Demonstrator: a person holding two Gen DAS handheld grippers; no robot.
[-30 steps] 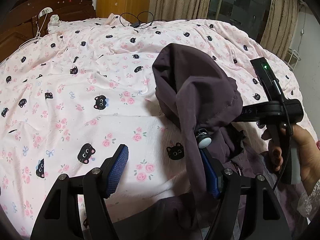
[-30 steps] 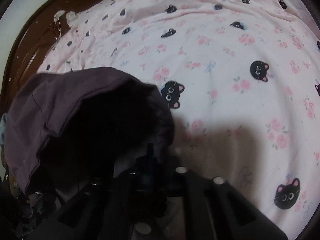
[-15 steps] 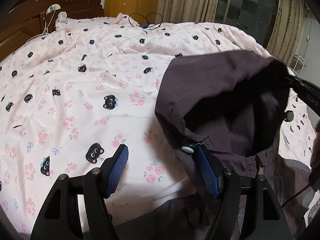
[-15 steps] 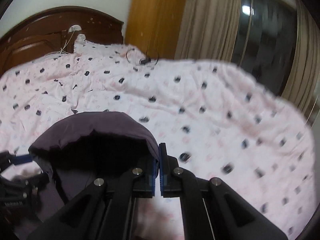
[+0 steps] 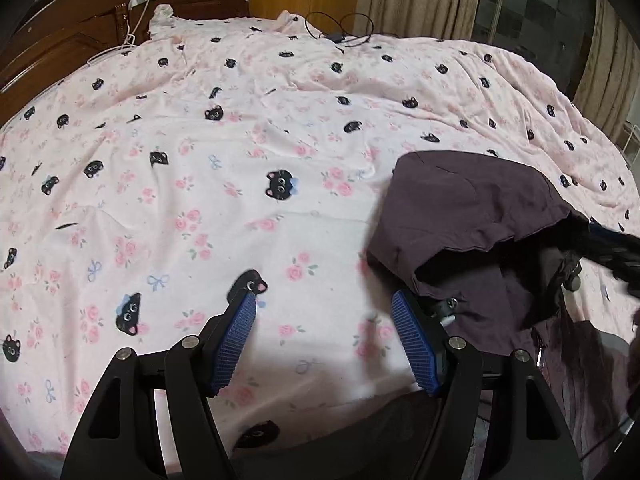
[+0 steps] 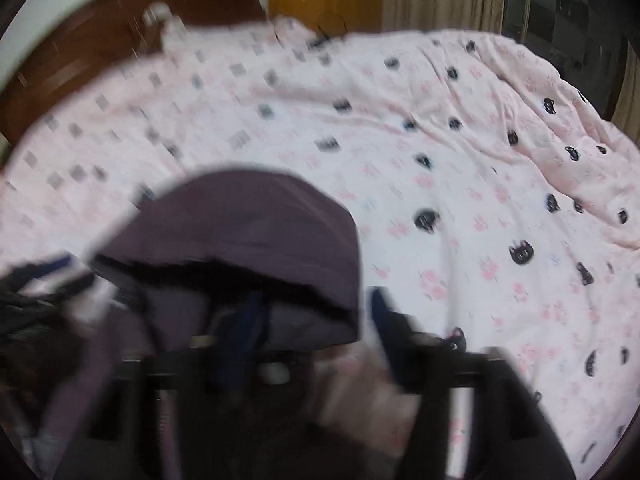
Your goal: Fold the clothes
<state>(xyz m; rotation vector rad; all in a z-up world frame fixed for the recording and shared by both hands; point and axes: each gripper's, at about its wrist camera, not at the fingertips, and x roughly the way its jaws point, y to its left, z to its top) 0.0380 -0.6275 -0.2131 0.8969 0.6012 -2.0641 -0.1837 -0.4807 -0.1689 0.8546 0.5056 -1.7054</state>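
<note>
1. The left hand-held gripper (image 5: 324, 332) hangs with its blue pads wide apart over the pink cat-print bed sheet (image 5: 200, 208), gripping nothing.
2. The dark purple hooded jacket (image 5: 472, 224) lies bunched on the bed, just right of that gripper.
3. The right hand-held gripper (image 6: 316, 320) is blurred; its fingers look spread, the left one under the hood (image 6: 256, 232).

Both wrist cams low over bed (image 5: 280, 184), facing headboard (image 5: 80, 40); shared: hood (image 5: 472, 216).

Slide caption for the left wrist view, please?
Open left gripper beside a dark purple hooded garment on a pink cat-print bedspread.
</note>
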